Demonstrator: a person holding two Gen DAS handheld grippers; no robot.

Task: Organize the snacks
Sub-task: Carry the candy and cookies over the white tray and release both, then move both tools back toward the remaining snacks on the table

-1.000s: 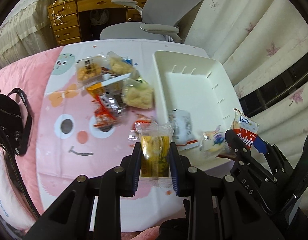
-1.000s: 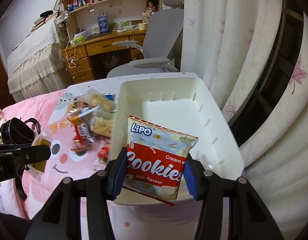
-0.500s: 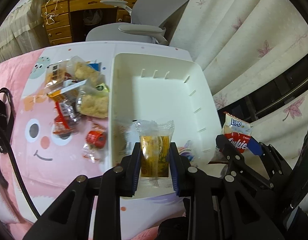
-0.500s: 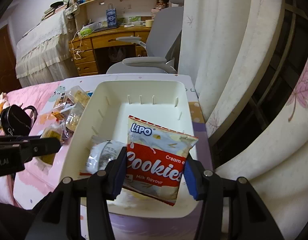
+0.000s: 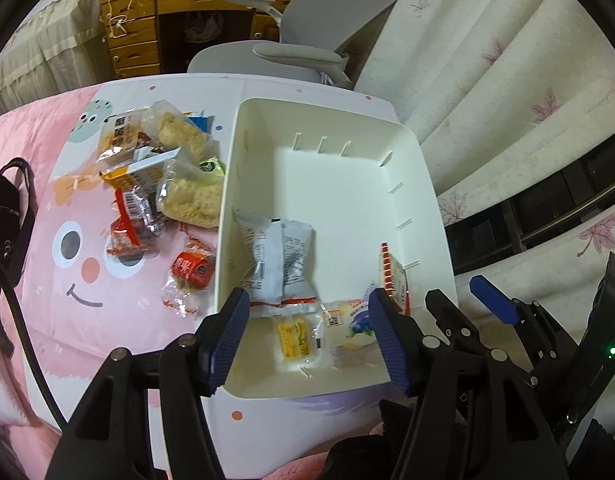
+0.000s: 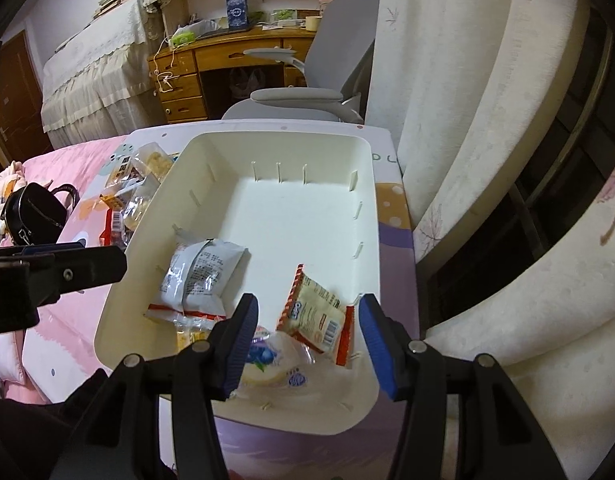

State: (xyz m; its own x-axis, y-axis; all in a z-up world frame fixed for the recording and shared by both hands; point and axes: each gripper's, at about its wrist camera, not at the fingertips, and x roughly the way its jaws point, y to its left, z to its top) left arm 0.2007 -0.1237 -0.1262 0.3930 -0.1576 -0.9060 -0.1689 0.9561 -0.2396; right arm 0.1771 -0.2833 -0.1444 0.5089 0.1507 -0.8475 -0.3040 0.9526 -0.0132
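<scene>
The white bin [image 5: 425,184] stands on the pink cartoon tablecloth. My left gripper [image 5: 309,312] hovers over its near end with its jaws opening and nothing pressed between the pads. The small yellow packet [image 5: 297,338] lies loose on the bin floor beneath it. My right gripper [image 6: 307,312] is open over the bin's near right corner. The red and white cookies pack [image 6: 315,312] lies tilted below it, free of the pads. A white and grey packet [image 5: 279,256] and a blueberry packet [image 6: 263,354] also lie in the bin.
A pile of snack packets [image 5: 163,184] and a red wrapped candy [image 5: 191,270] lie on the cloth left of the bin. A black bag [image 5: 3,208] sits at the far left. A grey office chair [image 5: 299,52] and a wooden desk stand beyond; curtains hang on the right.
Both grippers moved over the bin's near end and let go. The yellow packet dropped from the left gripper and the cookies pack from the right; both now lie in the bin.
</scene>
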